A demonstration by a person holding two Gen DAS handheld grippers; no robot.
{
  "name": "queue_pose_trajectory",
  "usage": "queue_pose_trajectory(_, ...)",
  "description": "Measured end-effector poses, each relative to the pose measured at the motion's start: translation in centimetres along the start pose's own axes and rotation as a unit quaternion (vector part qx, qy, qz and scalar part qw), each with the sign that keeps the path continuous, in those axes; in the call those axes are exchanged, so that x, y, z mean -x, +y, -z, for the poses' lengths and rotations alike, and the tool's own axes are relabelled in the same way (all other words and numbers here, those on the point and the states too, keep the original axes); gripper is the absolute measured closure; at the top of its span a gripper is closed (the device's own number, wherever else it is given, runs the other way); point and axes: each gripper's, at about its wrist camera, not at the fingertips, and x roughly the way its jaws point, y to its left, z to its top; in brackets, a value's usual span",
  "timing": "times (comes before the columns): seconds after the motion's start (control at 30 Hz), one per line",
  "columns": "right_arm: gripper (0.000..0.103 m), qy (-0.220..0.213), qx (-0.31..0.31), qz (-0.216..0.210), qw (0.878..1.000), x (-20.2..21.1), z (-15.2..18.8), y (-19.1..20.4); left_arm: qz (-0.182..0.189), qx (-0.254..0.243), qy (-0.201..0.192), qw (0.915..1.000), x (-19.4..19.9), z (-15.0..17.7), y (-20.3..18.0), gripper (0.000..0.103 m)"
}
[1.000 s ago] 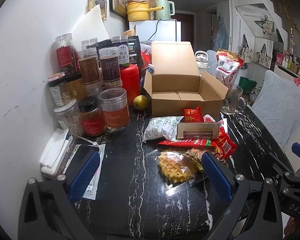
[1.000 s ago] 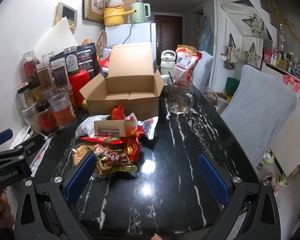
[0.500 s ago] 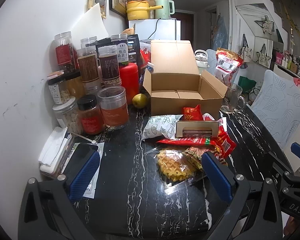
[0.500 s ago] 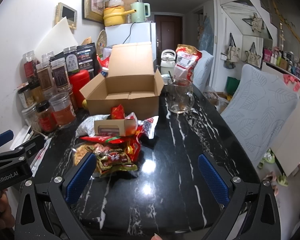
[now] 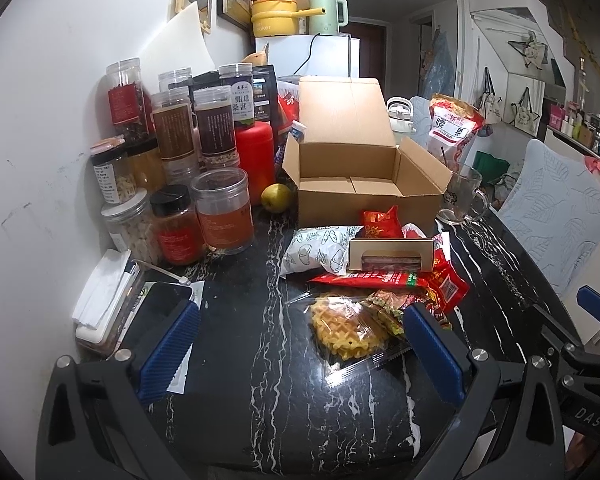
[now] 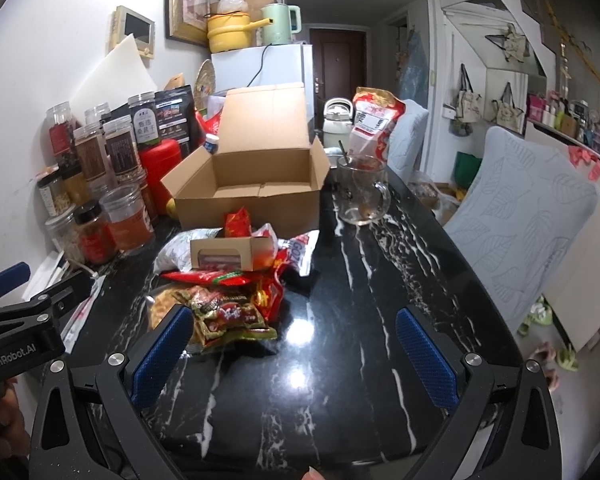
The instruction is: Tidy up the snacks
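- Both tongs stand spread wide and carry nothing — your left gripper hangs above the table, your right gripper too.
- The snack pile lies at eleven o'clock from the right gripper, just in front of the open cardboard box, which looks empty.
- Take the waffle packet first, by its edge — the crinkly film probably slips.

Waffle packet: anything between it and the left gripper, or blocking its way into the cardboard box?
Nothing sits between the open left gripper and the waffle packet. The other snacks lie piled between it and the empty cardboard box.
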Motion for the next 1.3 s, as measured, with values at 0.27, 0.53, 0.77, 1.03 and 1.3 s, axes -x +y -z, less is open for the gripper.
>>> queue_pose_trajectory(0.27,0.000,-0.002,0.012,-0.027,1.000,-0.6,0.4,0.3,0.004,-0.004,0.011,0.9999,-1.3,0.8,0.3,0.000)
queue_pose_trajectory(0.53,0.000,0.024,0.019,-0.084,0.996,-4.0,1.2,0.8,0.000,-0.019,0.045,0.9988,-3.7,1.7,0.9,0.000)
queue_pose_trajectory(0.77,0.000,0.046,0.018,-0.110,0.993,-6.3,1.5,1.0,0.017,-0.014,0.069,0.9973,-5.4,2.2,2.1,0.000)
queue_pose_trajectory(1.03,0.005,0.067,0.040,-0.175,0.981,-8.7,0.6,2.8,0.035,-0.006,0.088,0.9955,-7.0,1.6,2.9,0.000)
queue_pose_trajectory(1.3,0.014,0.077,0.061,-0.222,0.970,-11.5,0.1,4.4,0.038,0.004,0.089,0.9953,-8.3,0.8,3.8,0.000)
